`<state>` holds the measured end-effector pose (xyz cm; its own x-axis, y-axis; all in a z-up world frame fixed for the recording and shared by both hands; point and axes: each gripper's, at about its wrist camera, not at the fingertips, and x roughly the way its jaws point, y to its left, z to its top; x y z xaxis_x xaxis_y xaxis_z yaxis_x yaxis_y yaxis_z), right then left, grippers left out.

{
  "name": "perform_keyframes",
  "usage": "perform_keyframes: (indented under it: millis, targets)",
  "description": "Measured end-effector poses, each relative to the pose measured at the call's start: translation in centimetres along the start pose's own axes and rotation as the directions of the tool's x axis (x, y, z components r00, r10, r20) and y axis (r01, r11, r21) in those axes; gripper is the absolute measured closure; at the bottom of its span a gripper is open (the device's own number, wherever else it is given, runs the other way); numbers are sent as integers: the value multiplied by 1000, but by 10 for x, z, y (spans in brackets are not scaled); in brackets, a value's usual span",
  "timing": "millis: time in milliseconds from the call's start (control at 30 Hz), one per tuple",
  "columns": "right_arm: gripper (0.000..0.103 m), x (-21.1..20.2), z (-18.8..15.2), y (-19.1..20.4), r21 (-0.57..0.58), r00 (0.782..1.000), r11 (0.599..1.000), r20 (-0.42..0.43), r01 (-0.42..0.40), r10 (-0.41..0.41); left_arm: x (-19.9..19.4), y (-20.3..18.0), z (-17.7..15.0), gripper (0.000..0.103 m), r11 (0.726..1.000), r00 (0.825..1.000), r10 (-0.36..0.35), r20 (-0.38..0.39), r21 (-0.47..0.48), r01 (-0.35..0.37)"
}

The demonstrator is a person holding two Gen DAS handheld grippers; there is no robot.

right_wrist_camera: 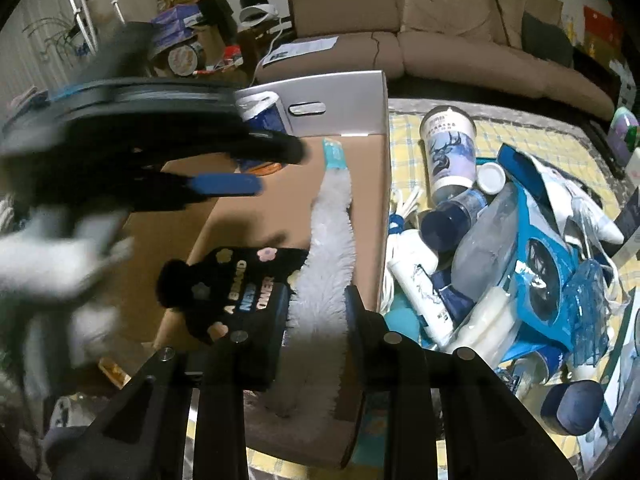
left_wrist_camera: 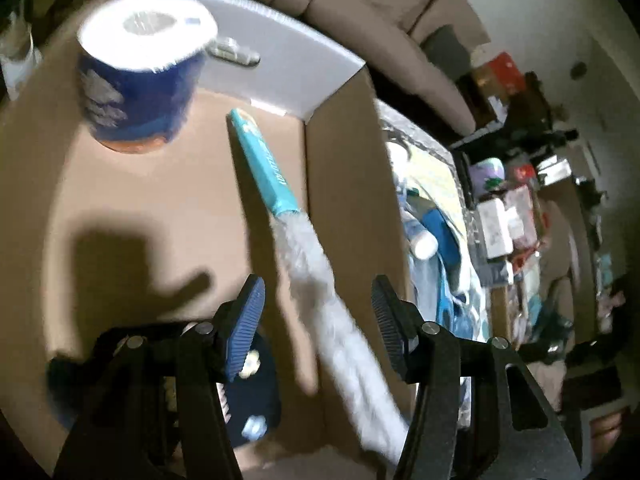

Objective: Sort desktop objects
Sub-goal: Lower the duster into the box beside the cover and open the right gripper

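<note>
The right claw (right_wrist_camera: 316, 312) is clamped on the fluffy white head of a duster (right_wrist_camera: 328, 248), which slants into the cardboard box (right_wrist_camera: 248, 208), its smooth teal handle toward the far right corner. Only the right view shows the black knit hat (right_wrist_camera: 236, 280) with flowers clearly, and the cluttered yellow checked cloth (right_wrist_camera: 404, 128) beyond the box's right wall. The left claw (left_wrist_camera: 318, 320) hangs spread over the box; its view shows a blue-wrapped paper roll (left_wrist_camera: 140, 80) near the far white wall.

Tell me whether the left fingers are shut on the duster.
No. The left gripper is open, its fingers apart from the duster.
</note>
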<state>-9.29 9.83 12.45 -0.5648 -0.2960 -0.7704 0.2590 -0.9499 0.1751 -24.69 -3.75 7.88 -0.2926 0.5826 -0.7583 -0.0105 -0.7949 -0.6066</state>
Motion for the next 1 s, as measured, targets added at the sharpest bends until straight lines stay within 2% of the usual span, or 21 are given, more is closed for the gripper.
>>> perform_keyframes:
  millis: [133,200,233,433,633,767,867,933,967,1000]
  targets:
    - [72,5,-3,9,-30,998,998,23,52,-51,34,8,14,52,999,999,-20,-29,-33,19]
    - [71,7,-6,10,-24,999,999,18,36,-36,43,10,21,52,999,999,-14,-37,-30,13]
    - [65,8,-7,10,-23,1000,999,16,27,-26,48,10,25,52,1000,999,-13,-43,-25,12]
    - [53,-18,-13,3,-23,998,999,52,-31,33,73,11,40,52,1000,997,4,-74,-7,-4]
    - [53,-40,-15,-11,-10,995,998,80,-56,56,93,11,41,52,1000,996,14,-83,-6,-15]
    - [53,-44,-16,-13,-20,995,998,83,-58,59,97,14,40,52,1000,997,0,-80,-30,-3]
    - [53,-46,-17,-14,-21,995,999,83,-50,52,93,12,38,51,1000,997,19,-77,-12,-20]
    - [53,-49,-18,-14,-24,995,999,89,-49,51,82,8,35,42,999,997,43,-56,7,-43]
    - [53,-51,-19,-14,-24,995,999,92,-46,48,74,6,31,32,999,998,50,-41,22,-50]
    - [53,-52,-20,-15,-24,995,999,93,-44,47,66,3,29,25,998,998,57,-28,38,-56]
